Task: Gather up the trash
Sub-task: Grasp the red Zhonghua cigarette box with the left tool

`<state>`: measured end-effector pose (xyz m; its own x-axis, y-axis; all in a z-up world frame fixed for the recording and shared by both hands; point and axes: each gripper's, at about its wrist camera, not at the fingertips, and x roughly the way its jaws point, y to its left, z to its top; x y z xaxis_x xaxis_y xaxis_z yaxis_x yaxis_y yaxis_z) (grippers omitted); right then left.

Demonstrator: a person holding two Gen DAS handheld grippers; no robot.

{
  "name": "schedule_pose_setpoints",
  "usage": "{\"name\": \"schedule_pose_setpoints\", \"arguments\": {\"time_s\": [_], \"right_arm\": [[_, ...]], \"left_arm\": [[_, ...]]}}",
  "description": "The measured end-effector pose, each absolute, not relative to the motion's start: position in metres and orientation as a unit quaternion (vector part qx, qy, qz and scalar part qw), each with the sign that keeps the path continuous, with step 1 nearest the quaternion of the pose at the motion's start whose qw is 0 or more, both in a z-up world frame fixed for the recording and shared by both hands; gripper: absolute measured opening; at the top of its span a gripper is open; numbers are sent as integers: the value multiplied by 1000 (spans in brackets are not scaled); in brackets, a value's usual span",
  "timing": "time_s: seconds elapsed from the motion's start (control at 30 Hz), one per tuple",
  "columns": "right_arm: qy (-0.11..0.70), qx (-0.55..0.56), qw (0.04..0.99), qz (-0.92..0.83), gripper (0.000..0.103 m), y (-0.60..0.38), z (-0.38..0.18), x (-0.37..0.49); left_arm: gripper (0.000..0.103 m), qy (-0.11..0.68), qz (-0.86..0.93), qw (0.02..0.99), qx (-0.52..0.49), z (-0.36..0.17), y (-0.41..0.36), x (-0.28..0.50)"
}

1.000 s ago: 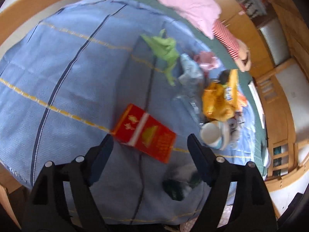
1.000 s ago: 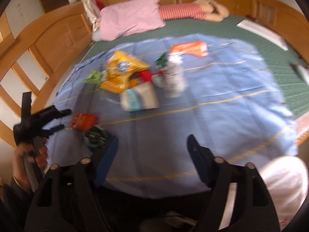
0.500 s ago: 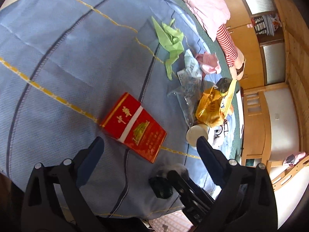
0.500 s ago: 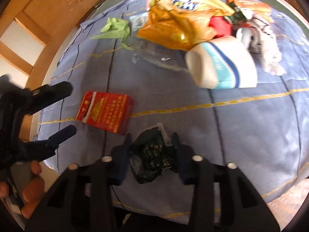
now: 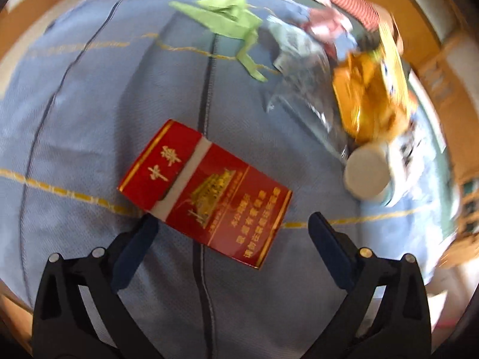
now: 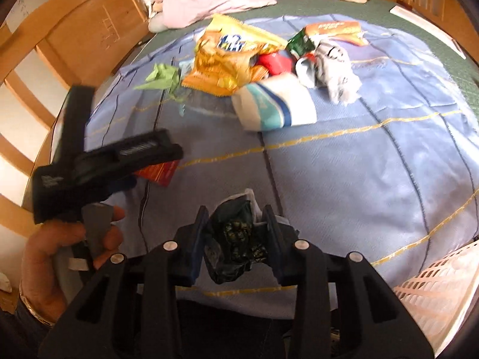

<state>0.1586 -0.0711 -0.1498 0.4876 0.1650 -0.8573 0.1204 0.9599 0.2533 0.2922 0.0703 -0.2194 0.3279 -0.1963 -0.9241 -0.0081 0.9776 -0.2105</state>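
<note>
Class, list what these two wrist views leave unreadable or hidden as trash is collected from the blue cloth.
- Right wrist view: the red pack is mostly hidden behind the left gripper.
- Right wrist view: the white basket is cut off by the frame edge; its contents are unseen.
- Left wrist view: the yellow snack bag is motion-blurred, its print unreadable.

A blue cloth (image 6: 344,161) with yellow lines is spread over a green mattress (image 6: 386,18). Wooden bed rails (image 6: 74,39) are seen at left, daylit.
</note>
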Motion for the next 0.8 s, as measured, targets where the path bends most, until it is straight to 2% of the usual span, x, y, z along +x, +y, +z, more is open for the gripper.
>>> {"name": "schedule_pose_setpoints", "arguments": {"time_s": [0.03, 0.07, 0.13, 0.2, 0.37, 0.43, 0.5, 0.53, 0.57, 0.7, 0.8], "right_arm": [[503, 142, 853, 12, 37, -72, -149, 158], [499, 144, 855, 11, 37, -75, -146, 155], [495, 144, 857, 10, 37, -76, -146, 153], [495, 146, 857, 8, 37, -79, -145, 153], [496, 151, 855, 11, 37, -78, -148, 152], [496, 149, 855, 12, 37, -76, -149, 153], [497, 147, 855, 13, 38, -75, -149, 153], [497, 145, 855, 13, 38, -74, -149, 153], [498, 143, 855, 13, 38, -73, -149, 154], [501, 131, 855, 16, 38, -69, -150, 155], [500, 124, 857, 20, 38, -68, -150, 155]], "left_arm": [[94, 573, -52, 816, -63, -219, 64, 292], [82, 569, -44, 820, -38, -219, 59, 291], [70, 562, -31, 826, 11, -219, 49, 292], [58, 555, -34, 831, 17, -217, 48, 292], [48, 560, -58, 825, -38, -211, 62, 291], [49, 569, -75, 815, -82, -208, 74, 289], [73, 578, -102, 792, -168, -206, 88, 294], [92, 578, -111, 786, -191, -206, 93, 298], [97, 575, -120, 782, -208, -207, 94, 303], [98, 581, -56, 790, -187, -215, 91, 326], [98, 558, -26, 816, -151, -219, 81, 332]]}}
